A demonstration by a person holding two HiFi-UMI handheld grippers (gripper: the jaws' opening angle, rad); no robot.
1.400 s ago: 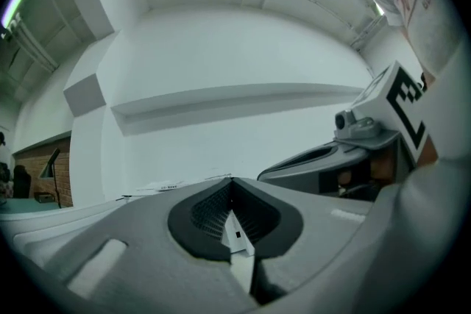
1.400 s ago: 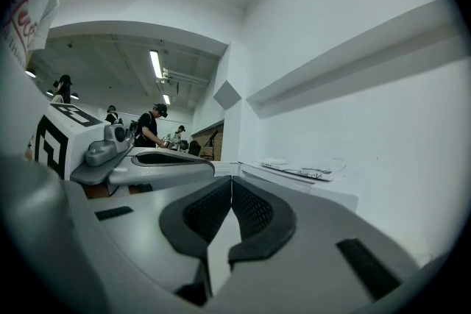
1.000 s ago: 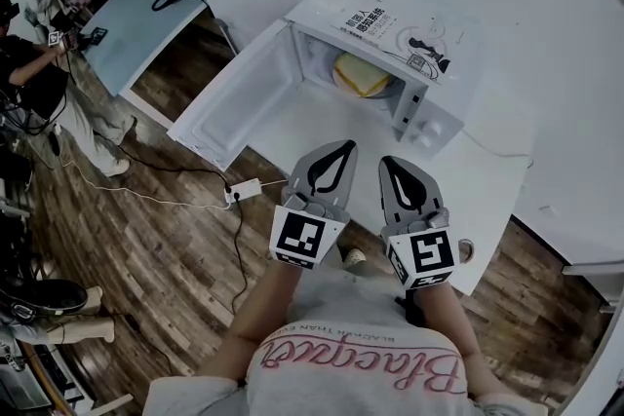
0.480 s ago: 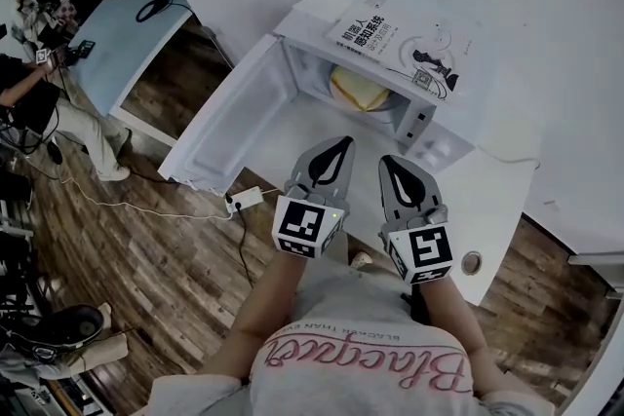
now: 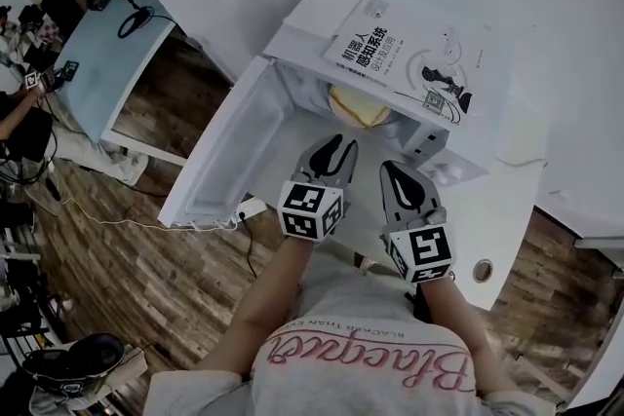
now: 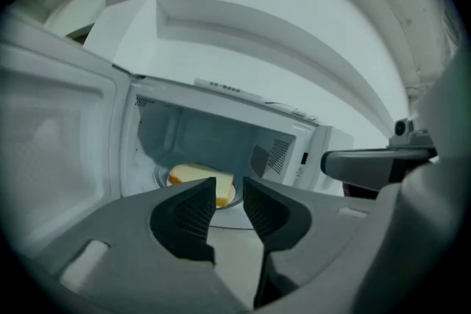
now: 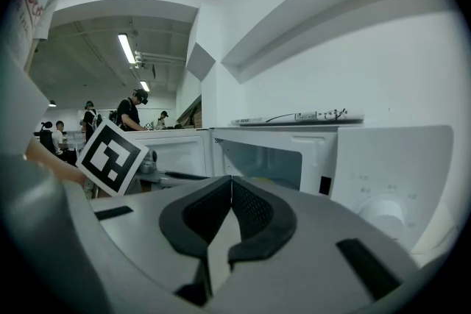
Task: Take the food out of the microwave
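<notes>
A white microwave (image 5: 292, 29) stands on a white table with its door (image 5: 229, 151) swung open to the left. Inside lies yellow food (image 5: 359, 105) on a plate (image 6: 231, 195); the food (image 6: 193, 174) also shows in the left gripper view. My left gripper (image 5: 338, 144) points at the opening, a short way in front of it; its jaws are opening and nothing is between them. My right gripper (image 5: 392, 170) is shut and empty, level with the control panel (image 7: 386, 180).
A book (image 5: 405, 54) lies on top of the microwave. A cable and plug (image 5: 249, 208) hang below the door. Several people stand at a blue table (image 5: 112, 63) at far left. A round hole (image 5: 482, 270) marks the table's near right part.
Both grippers have moved forward toward the microwave opening. The left gripper's jaws, shut before, now stand apart. The microwave looms larger in the head view.
</notes>
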